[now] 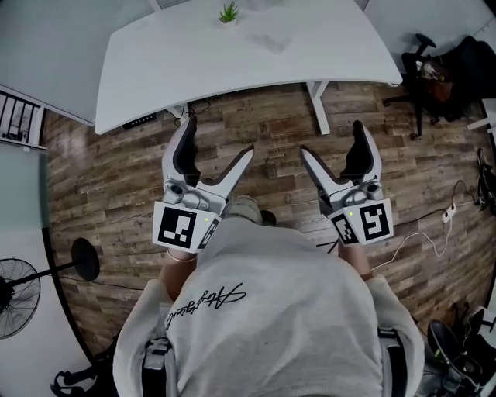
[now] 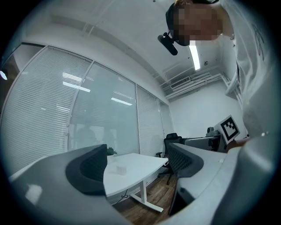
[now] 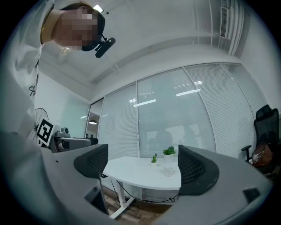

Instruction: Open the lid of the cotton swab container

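Note:
A small clear container [image 1: 271, 40] stands on the white table [image 1: 178, 62], far ahead of me; it looks faint and its lid cannot be made out. The same container [image 2: 118, 169] shows between the jaws in the left gripper view, and as a clear container [image 3: 169, 170] in the right gripper view. My left gripper [image 1: 219, 139] and right gripper [image 1: 332, 139] are held side by side in front of my chest, above the wooden floor and short of the table. Both are open and empty.
A small potted plant [image 1: 229, 13] sits at the table's far edge. An office chair [image 1: 425, 70] with bags stands to the right, and a fan [image 1: 15, 295] and a black round stand base [image 1: 84, 260] to the left. A power strip [image 1: 448, 213] with its cable lies on the floor.

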A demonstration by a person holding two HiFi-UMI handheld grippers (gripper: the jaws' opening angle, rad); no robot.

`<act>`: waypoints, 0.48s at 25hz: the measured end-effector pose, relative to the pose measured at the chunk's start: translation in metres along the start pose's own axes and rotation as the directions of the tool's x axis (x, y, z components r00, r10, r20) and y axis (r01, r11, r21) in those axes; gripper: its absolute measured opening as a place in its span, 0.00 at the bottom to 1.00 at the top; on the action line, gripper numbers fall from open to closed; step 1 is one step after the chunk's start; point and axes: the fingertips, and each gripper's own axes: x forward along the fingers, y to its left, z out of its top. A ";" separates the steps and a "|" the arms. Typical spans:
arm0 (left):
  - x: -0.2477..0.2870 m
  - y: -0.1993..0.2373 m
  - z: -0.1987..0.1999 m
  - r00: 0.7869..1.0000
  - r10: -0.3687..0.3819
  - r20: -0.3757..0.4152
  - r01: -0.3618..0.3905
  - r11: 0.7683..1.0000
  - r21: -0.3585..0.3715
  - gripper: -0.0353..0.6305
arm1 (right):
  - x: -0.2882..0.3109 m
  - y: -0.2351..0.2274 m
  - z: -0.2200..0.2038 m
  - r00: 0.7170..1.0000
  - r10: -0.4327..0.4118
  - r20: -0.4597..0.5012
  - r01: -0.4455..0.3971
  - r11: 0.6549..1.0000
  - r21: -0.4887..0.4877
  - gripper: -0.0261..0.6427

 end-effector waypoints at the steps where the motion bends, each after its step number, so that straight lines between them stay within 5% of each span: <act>1: 0.000 -0.001 -0.004 1.000 -0.002 -0.008 0.002 1.000 -0.007 0.68 | 0.001 0.000 -0.003 1.000 0.003 -0.006 -0.003 1.000 0.006 0.76; 12: 0.033 0.016 -0.028 0.998 -0.038 -0.050 0.038 0.999 -0.008 0.68 | 0.024 -0.022 -0.014 1.000 -0.020 -0.019 0.020 1.000 0.013 0.75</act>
